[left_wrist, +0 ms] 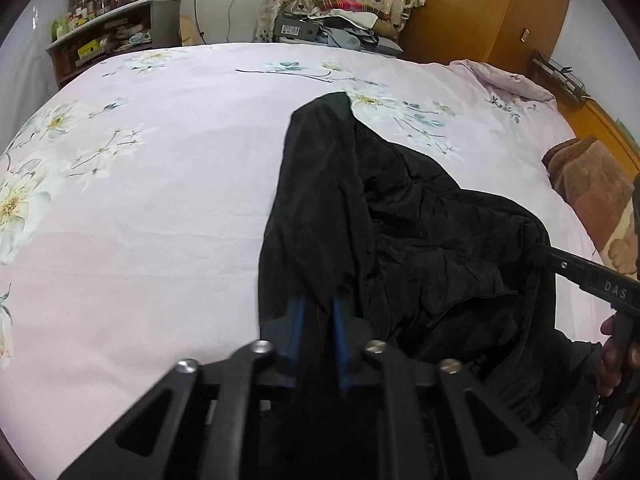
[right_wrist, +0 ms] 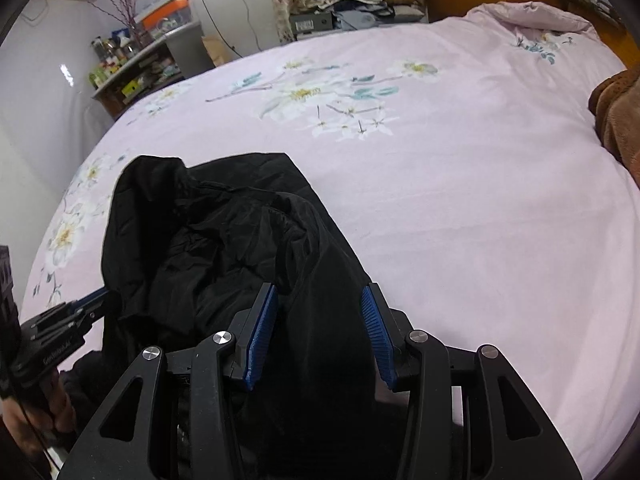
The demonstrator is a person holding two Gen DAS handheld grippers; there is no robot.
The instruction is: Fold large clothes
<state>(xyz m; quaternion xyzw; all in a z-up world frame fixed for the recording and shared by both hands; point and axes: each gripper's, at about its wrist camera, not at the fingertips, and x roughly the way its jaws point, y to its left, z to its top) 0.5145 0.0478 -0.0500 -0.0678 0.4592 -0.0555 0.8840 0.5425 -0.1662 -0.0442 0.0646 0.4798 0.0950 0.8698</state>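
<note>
My left tongs are clenched on a fold of the black garment, the blue pads nearly together with cloth pinched between them. My right tongs stand released, pads wide apart, straddling the garment's near right edge without gripping it.

The garment lies crumpled on the near part of the bed, one long panel stretching away from the left tongs toward the floral print, the rest bunched in loose ridges between the two tools. It reads as thin and slippery, so I judge it is not yet spread and the fold proper has not begun.

To do this step well, I would close the right tongs on a single clean edge, not on a bundle of layers, matching the left grip at the same hem or shoulder line. Then I would lift both together and draw them apart until the cloth hangs taut, and lay it flat on open sheet before creasing. A grip taken too deep in the bunched middle would likely drag wrinkles into the fold.

Farther off to the right, a brown blanket sits at the bed's edge, well apart from the garment. Beyond the bed stand a cluttered shelf and a wooden wardrobe.
</note>
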